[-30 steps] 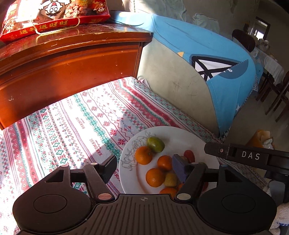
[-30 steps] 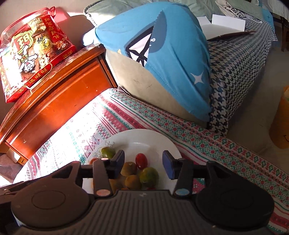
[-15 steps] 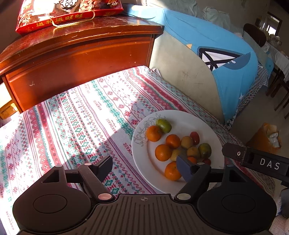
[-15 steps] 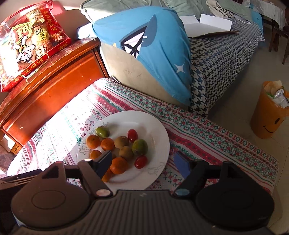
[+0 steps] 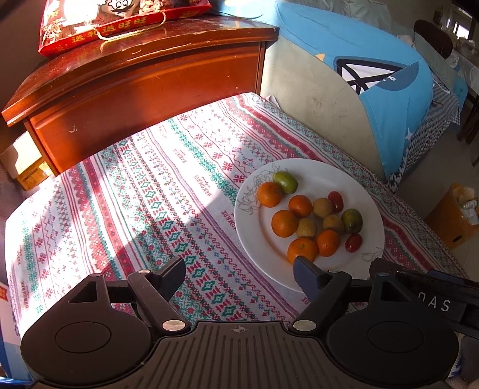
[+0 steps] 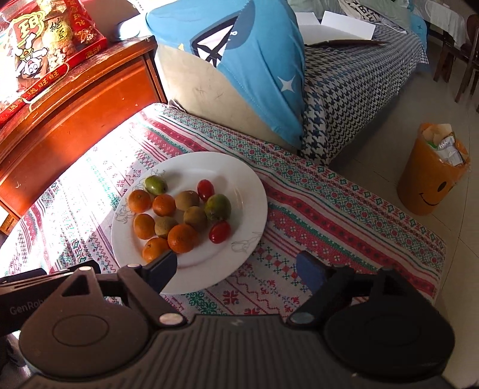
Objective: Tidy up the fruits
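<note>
Fingers of right gripper (image 6: 236,269) opening, empty, farther back from plate (image 6: 239,176)

Fruits (image 5: 311,221) piled on plate (image 5: 353,179), plate on tablecloth (image 5: 149,194), cabinet (image 5: 134,80) behind, snack bag (image 5: 119,21) atop cabinet

A table is covered by a patterned tablecloth (image 5: 155,191) woven in red, green and white bands. A white plate (image 6: 239,179) is set directly on the cloth, ahead of the tongs' tips, and a cluster of small fruits (image 6: 182,209) is carried on it. The rest of the cloth is seen bare.
</note>
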